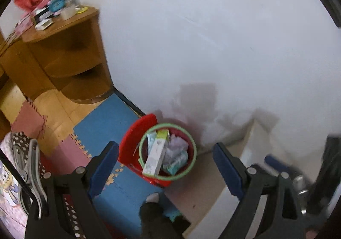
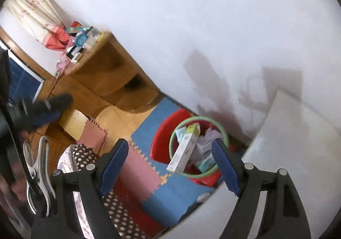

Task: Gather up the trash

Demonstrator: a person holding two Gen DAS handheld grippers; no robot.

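Both tools hang high over the floor with nothing in them. The left gripper (image 1: 166,166) has its blue pads spread wide, and so does the right gripper (image 2: 170,166) — each frames the bin (image 1: 192,145) below without touching it. Empty jaws above a filled bin suggest the trash already sits where it belongs: a long white carton (image 1: 154,159) leans against the green rim, its top poking out, with crumpled wrappers (image 1: 177,151) beside it.

The bin stands in a tight corner — white wall (image 1: 213,36) just behind, a white board (image 2: 287,143) close on one side, a red dustpan (image 1: 132,143) touching the other. Open room lies toward the foam mats (image 1: 102,123) and the wooden shelf (image 1: 70,57), well apart from the bin. A dotted cloth with a metal clip (image 2: 36,164) hangs near the left edge of both views.
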